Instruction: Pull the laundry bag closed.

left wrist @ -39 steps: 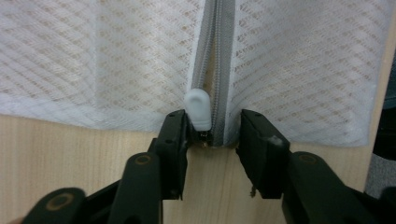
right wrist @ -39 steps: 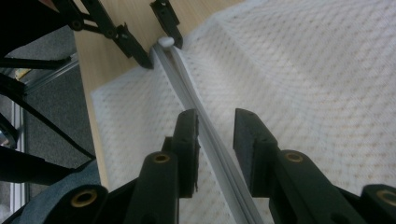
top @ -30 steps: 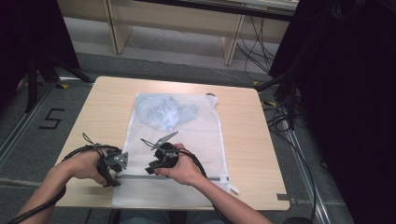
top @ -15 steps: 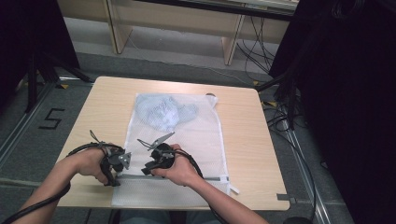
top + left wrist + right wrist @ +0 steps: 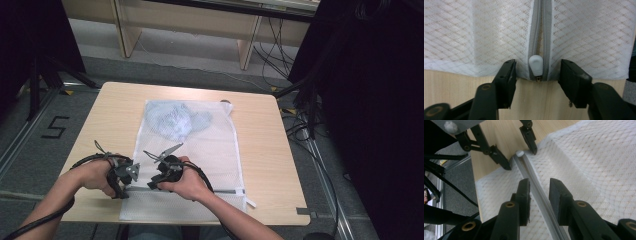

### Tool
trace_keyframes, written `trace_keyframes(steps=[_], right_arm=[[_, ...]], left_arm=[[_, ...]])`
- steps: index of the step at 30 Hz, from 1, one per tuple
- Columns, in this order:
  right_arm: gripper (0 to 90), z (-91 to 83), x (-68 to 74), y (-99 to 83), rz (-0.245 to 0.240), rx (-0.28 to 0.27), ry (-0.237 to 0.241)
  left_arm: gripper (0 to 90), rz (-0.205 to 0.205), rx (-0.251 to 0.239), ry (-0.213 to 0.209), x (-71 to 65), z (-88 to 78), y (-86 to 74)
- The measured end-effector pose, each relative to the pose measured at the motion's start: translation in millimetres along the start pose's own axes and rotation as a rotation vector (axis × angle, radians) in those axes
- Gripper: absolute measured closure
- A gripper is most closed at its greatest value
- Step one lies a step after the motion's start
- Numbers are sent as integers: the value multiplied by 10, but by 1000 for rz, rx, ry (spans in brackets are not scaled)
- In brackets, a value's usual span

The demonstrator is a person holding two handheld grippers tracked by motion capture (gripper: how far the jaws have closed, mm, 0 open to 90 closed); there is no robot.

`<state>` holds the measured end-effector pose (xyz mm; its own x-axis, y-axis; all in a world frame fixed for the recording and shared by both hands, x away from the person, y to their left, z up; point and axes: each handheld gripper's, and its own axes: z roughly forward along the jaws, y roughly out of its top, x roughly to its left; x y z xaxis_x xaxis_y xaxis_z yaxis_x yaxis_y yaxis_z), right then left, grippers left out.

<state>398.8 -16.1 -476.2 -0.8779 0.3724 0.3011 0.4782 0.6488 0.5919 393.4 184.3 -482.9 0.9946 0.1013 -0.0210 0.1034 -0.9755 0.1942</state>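
Observation:
A white mesh bag (image 5: 210,150) lies flat on the wooden table (image 5: 280,150), with a pale blue cloth (image 5: 172,120) inside its far end. A grey zipper (image 5: 541,30) runs across the bag's near part. Its white pull (image 5: 535,65) sits at the bag's left edge. My left gripper (image 5: 537,71) is open, one jaw on each side of the pull and touching the mesh edge. My right gripper (image 5: 539,187) is open a little further along, its jaws straddling the zipper (image 5: 524,168). The left gripper (image 5: 521,158) faces it closely. Both the left gripper (image 5: 131,172) and the right gripper (image 5: 152,184) are near the table's front.
Bare table wood (image 5: 110,115) lies left and right of the bag. Beside the table is grey floor with a "5" mark (image 5: 56,127), and cables (image 5: 300,125) lie on the right. A wooden bench frame (image 5: 185,20) stands beyond the far edge.
Both hands have shifted slightly toward the near left part of the bag. The right gripper has come closer to the left one. The bag has not moved.

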Motion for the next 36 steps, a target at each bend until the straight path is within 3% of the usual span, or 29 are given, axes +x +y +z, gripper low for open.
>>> trace_keyframes(steps=[2,3,8,10,11,20,21,22,23,31,32,33,34,35,36], right_arm=[[708,6,4,6,-1,0,1],[708,8,1,10,-14,5,2],[708,25,-11,21,-28,0,-1],[708,39,5,20,2,8,0],[708,46,-9,21,-25,6,3],[715,170,47,102,-20,-20,33],[721,228,53,134,-22,-25,43],[722,242,55,141,-21,-22,47],[724,274,53,154,-35,-32,49],[738,408,62,167,-19,-58,80],[747,439,42,155,-24,-69,82],[749,442,61,142,19,-64,86],[749,467,12,142,-32,-84,88],[750,475,10,132,-8,-86,103],[750,475,31,120,39,-78,109]], left_arm=[[435,-10,-16,-8,-6,0,-18],[404,-40,-37,-28,1,-6,-49],[421,-72,-85,-44,37,-28,-109],[418,-56,-77,-46,24,-10,-105],[427,-56,-77,-46,24,-10,-105],[465,-43,-69,-13,12,-11,-98],[471,-71,-62,-32,-25,-5,-97],[473,-71,-62,-32,-25,-5,-97],[473,-19,-47,0,-11,-10,-77],[473,-16,-36,1,-11,-12,-64],[473,-25,-54,37,-17,-16,-85],[473,-23,-61,23,-18,-12,-94],[473,-26,-67,1,-22,-6,-101],[473,-50,-70,-4,-43,-4,-110],[473,-48,-71,-1,-44,-4,-112]])
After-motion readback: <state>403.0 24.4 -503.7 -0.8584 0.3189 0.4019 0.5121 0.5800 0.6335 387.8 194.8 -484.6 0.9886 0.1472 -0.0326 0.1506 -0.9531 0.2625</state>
